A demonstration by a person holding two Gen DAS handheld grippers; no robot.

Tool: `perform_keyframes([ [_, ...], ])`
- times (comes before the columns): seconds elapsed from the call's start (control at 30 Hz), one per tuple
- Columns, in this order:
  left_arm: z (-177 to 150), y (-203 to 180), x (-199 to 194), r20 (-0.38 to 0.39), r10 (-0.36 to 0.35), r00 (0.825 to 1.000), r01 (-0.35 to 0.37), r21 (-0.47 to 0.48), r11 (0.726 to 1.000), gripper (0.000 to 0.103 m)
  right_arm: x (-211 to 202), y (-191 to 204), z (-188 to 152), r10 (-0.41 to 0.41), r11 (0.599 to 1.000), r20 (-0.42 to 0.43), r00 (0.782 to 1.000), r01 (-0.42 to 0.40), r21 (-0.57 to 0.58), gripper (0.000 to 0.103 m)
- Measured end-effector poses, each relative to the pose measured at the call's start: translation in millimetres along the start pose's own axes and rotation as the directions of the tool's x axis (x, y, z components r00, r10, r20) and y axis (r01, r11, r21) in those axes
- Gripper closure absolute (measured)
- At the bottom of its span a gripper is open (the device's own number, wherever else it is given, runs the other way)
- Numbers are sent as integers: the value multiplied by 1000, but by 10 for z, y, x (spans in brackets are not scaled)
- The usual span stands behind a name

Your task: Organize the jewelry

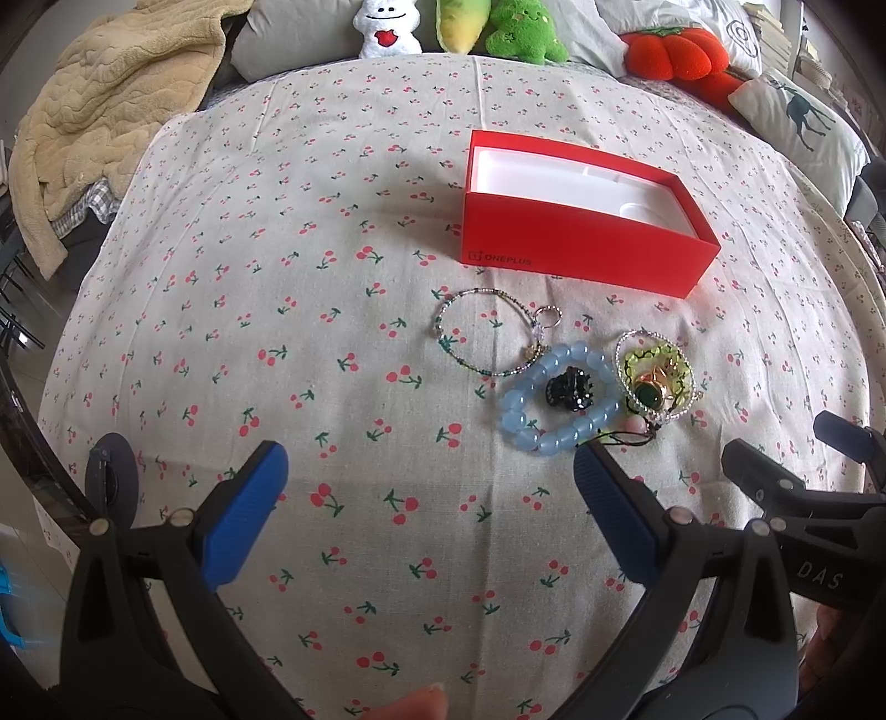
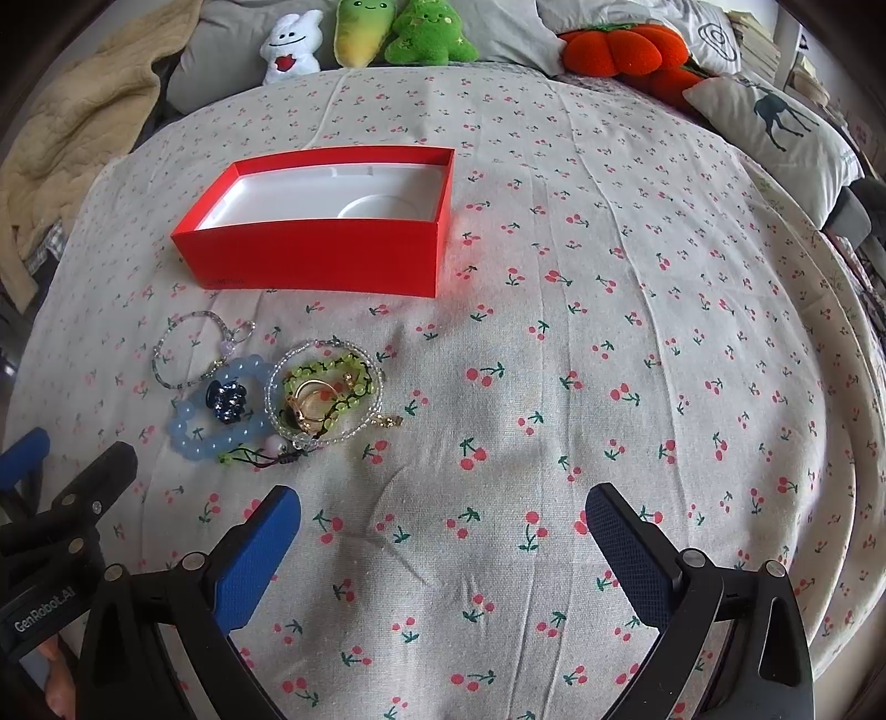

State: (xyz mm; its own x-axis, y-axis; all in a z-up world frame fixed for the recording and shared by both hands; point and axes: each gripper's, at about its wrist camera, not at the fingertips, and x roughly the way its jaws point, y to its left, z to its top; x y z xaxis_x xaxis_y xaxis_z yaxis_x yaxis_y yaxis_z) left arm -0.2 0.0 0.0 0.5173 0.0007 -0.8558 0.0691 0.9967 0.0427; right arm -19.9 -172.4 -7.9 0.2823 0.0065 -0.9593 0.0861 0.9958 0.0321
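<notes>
An open red box [image 1: 581, 249] [image 2: 315, 255] with a white empty inside stands on the cherry-print cloth. In front of it lies a heap of jewelry: a thin beaded bracelet [image 1: 470, 310] [image 2: 166, 354], a pale blue bead bracelet [image 1: 520, 421] [image 2: 194, 437] around a black hair clip [image 1: 570, 387] [image 2: 226, 403], and a clear bead loop [image 1: 626, 382] [image 2: 338, 437] holding green beads and a gold ring [image 1: 653, 382] [image 2: 310, 399]. My left gripper [image 1: 429, 471] hangs open just before the heap. My right gripper [image 2: 443, 512] is open to the heap's right, over bare cloth.
Plush toys [image 1: 382, 27] [image 2: 421, 33] and an orange pumpkin cushion [image 1: 675, 50] [image 2: 614, 50] line the far edge. A beige blanket [image 1: 111, 111] lies at the back left, a deer-print pillow [image 2: 775, 133] at the back right. A fingertip [image 1: 415, 706] shows at the bottom.
</notes>
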Motion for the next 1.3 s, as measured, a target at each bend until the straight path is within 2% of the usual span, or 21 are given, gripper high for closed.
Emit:
perform_keyframes([
  [1.07, -51, -8, 10, -3, 2, 1000, -2, 3, 1000, 0, -11, -6, -6, -3, 1000, 2, 1000, 3, -7, 0],
  [1.23, -51, 2, 36, -2, 13, 1000, -13, 15, 1000, 0, -28, 16, 0, -24, 999, 10, 1000, 25, -30, 0],
  [1.3, -36, 4, 33, -5, 48, 999, -48, 38, 998, 0, -40, 42, 5, -28, 999, 10, 1000, 28, -37, 0],
])
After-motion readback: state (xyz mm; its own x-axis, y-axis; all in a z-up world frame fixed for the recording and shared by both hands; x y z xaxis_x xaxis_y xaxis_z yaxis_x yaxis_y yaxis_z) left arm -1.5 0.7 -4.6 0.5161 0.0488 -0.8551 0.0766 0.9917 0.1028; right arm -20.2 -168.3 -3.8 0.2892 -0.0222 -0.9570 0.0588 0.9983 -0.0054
